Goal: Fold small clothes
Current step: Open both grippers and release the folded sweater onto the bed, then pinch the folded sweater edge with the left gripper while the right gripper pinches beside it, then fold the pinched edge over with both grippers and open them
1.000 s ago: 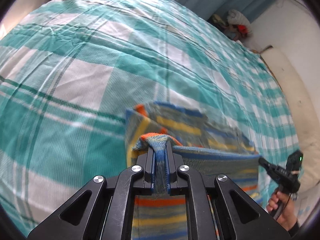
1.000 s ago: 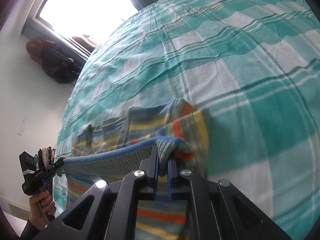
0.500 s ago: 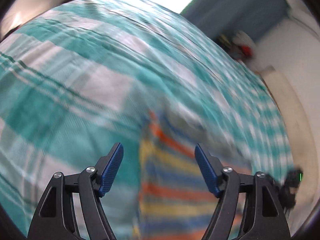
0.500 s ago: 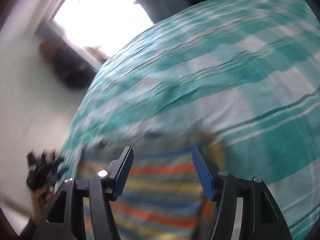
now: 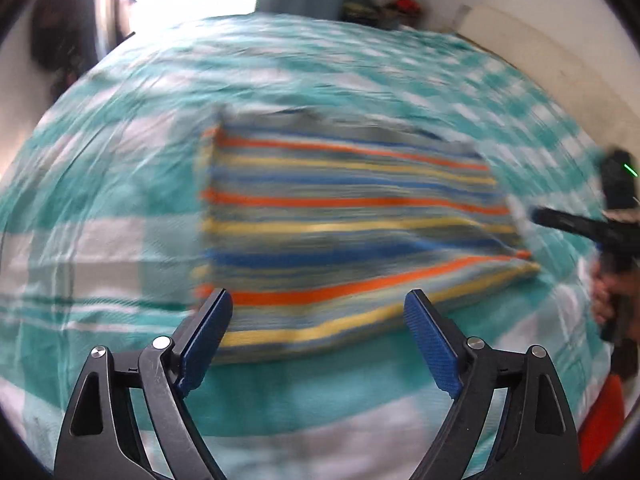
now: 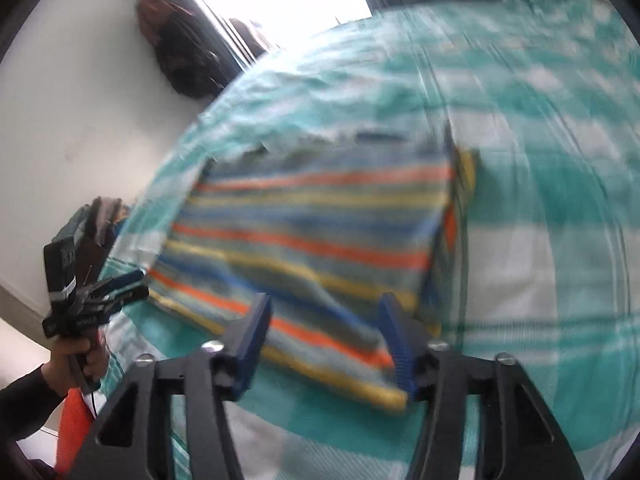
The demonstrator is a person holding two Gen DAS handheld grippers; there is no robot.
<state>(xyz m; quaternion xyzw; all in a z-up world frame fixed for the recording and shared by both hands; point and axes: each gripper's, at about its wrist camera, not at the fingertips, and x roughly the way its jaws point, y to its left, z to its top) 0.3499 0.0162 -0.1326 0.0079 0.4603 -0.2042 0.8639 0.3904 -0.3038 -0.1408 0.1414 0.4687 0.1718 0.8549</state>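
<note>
A striped garment (image 5: 344, 220) in orange, yellow, blue and grey lies folded flat on the bed; it also shows in the right wrist view (image 6: 320, 248). My left gripper (image 5: 316, 320) is open and empty, raised just short of the garment's near edge. My right gripper (image 6: 324, 320) is open and empty over the garment's near edge. Each gripper shows in the other's view: the right one (image 5: 592, 228) at the garment's right end, the left one (image 6: 100, 296) at its left end. Both views are motion-blurred.
The bed has a teal and white checked cover (image 5: 120, 240). A bright window (image 6: 280, 4) and a dark bag (image 6: 180, 52) on the wall stand beyond it. A pale headboard or wall (image 5: 540, 52) runs along the right. Something orange (image 6: 72, 432) sits low beside the bed.
Both grippers let go of the garment's edge, opened and pulled back. The garment now lies folded over on the bed.
</note>
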